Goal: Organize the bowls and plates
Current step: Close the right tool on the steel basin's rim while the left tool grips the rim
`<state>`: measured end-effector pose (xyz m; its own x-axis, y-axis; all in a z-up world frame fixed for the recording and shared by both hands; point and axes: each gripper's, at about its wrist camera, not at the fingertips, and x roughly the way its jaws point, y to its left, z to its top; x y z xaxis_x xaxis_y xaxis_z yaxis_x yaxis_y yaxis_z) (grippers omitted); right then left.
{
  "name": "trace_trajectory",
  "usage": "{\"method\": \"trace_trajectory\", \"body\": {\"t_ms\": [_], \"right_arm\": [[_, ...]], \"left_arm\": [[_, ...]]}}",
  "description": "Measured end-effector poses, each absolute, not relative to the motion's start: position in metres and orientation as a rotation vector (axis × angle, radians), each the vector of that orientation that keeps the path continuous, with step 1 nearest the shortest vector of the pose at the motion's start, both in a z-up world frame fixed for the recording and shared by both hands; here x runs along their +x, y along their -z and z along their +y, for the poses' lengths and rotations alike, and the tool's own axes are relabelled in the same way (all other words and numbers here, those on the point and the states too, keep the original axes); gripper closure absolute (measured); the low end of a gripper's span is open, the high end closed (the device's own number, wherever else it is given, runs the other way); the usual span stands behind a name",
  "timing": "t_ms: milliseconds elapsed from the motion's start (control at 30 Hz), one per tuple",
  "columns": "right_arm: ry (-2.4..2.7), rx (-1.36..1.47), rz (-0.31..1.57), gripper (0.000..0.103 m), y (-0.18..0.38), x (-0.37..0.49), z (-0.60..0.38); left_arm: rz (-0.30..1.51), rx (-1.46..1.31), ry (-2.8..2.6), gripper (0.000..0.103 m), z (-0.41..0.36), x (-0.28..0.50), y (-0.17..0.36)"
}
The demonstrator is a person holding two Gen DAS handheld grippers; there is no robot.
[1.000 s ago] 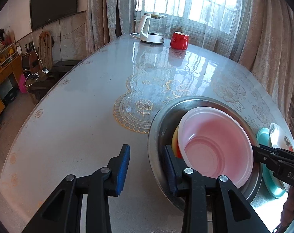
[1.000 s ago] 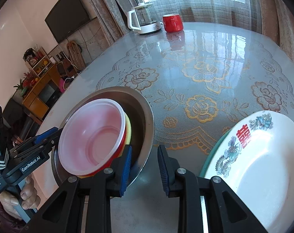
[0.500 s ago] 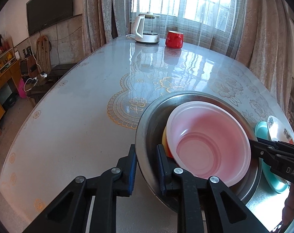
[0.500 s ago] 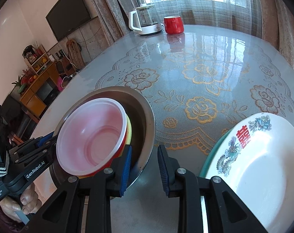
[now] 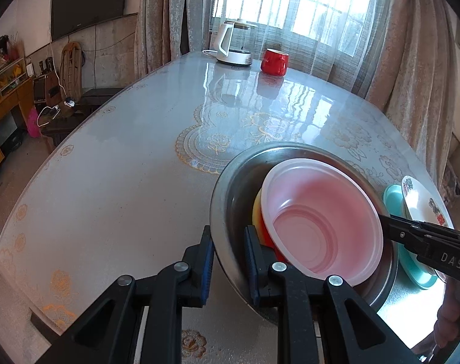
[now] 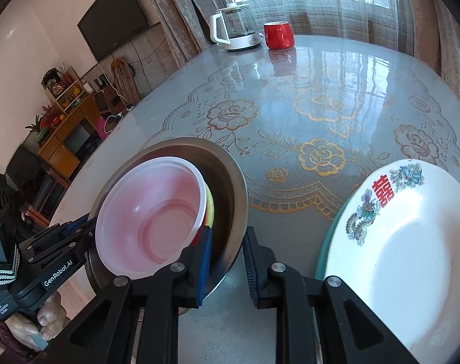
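Both tongs are clenched on opposite edges of the steel basin (image 5: pixel 230 200). The left gripper (image 5: pixel 228 261) has just been closing and now pinches the rim at the basin's seven o'clock in its own view. The right gripper (image 6: pixel 227 261) has also just been closing, and its pads straddle the rim at the basin's five o'clock in its view; contact looks made, though the hold is thin.

The basin sits at the near edge of the table (image 5: pixel 123 182), holding a translucent pink bowl (image 5: pixel 321 218) nested on a yellow bowl (image 5: pixel 255 209) and a red one, all leaning toward the left gripper.

At three o'clock from the basin, just beside it, a white patterned plate (image 6: pixel 406 242) lies on a teal plate (image 6: pixel 324 242).

The risks, as I judge them:
- Smooth metal could slide out of the pads.
- An uneven lift would tip the loose bowls out.
- Swinging right would knock the plates.
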<state>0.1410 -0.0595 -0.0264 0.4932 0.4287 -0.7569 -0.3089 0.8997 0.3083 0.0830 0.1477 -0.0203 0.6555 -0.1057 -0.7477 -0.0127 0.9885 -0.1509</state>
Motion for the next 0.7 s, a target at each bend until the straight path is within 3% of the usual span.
{"method": "trace_trajectory", "body": {"t_ms": [700], "right_arm": [[-0.486, 0.192, 0.950, 0.079, 0.032, 0.121, -0.055]], "left_arm": [[0.817, -0.229, 0.086, 0.080, 0.156, 0.042, 0.018]]}}
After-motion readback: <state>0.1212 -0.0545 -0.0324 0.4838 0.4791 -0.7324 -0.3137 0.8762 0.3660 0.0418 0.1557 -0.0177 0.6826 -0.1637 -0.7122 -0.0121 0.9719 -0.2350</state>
